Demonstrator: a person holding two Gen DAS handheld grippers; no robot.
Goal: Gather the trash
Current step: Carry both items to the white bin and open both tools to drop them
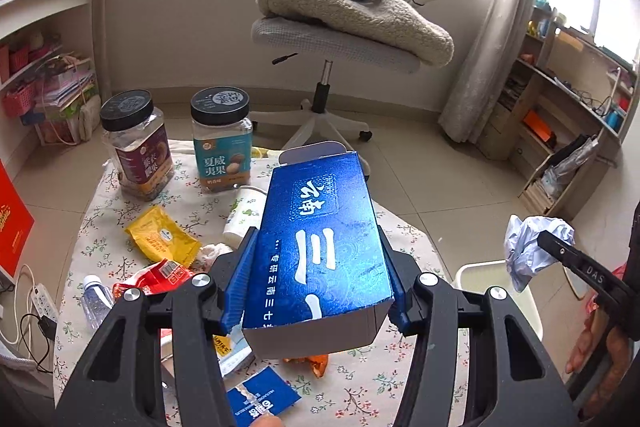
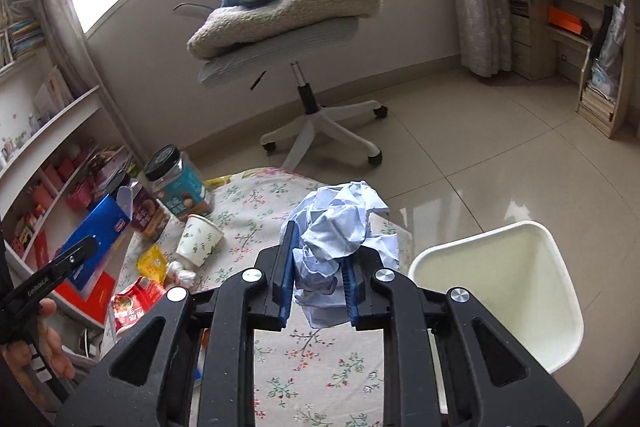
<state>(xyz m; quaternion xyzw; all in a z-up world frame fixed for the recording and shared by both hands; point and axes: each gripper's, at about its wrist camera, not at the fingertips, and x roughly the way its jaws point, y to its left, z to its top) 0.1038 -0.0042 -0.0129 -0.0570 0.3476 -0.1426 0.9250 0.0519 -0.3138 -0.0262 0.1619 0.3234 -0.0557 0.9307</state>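
My left gripper [image 1: 316, 239] is shut on a glossy blue carton [image 1: 320, 247] with white lettering, held lifted above the floral tablecloth [image 1: 360, 387]; the carton's far flap stands open. In the right wrist view the same carton [image 2: 96, 227] shows at the left. My right gripper [image 2: 320, 247] is shut on a crumpled light-blue paper ball [image 2: 340, 219], raised over the table's right edge near the white bin [image 2: 472, 239]. That paper ball [image 1: 528, 247] also appears at the right of the left wrist view, above the bin [image 1: 480, 275].
On the table lie a yellow packet [image 1: 160, 235], a red wrapper [image 1: 160, 275], a paper cup [image 1: 244, 215], a small bottle [image 1: 94, 299], a torn blue packet [image 1: 260, 403] and two black-lidded jars [image 1: 136, 143] [image 1: 222, 139]. An office chair [image 1: 332, 39] stands beyond; shelves line both walls.
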